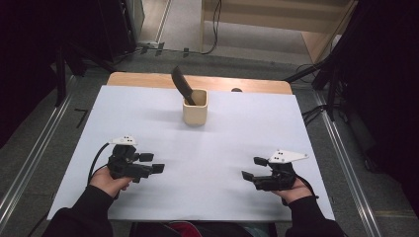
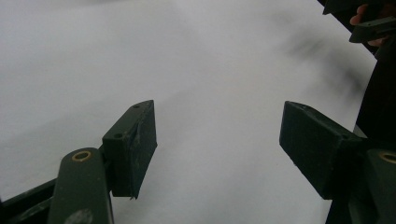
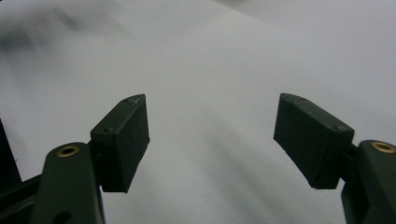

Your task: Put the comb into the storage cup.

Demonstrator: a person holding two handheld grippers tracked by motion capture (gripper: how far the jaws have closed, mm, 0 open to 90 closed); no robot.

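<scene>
Both your claws rest low on near tabletop [image 1: 217,163], well apart. Left claw [image 1: 152,163] spread, empty. Right claw [image 1: 253,168] spread, empty. Both point inward at each other. Farther off, centre: beige cup [image 1: 195,107] upright, black spatula [image 1: 183,85] leaning inside, handle tilted up-left. Risk, as judged: your pull on tilted handle levers light cup over; one-claw grab without bracing cup drags it across white sheet.
</scene>
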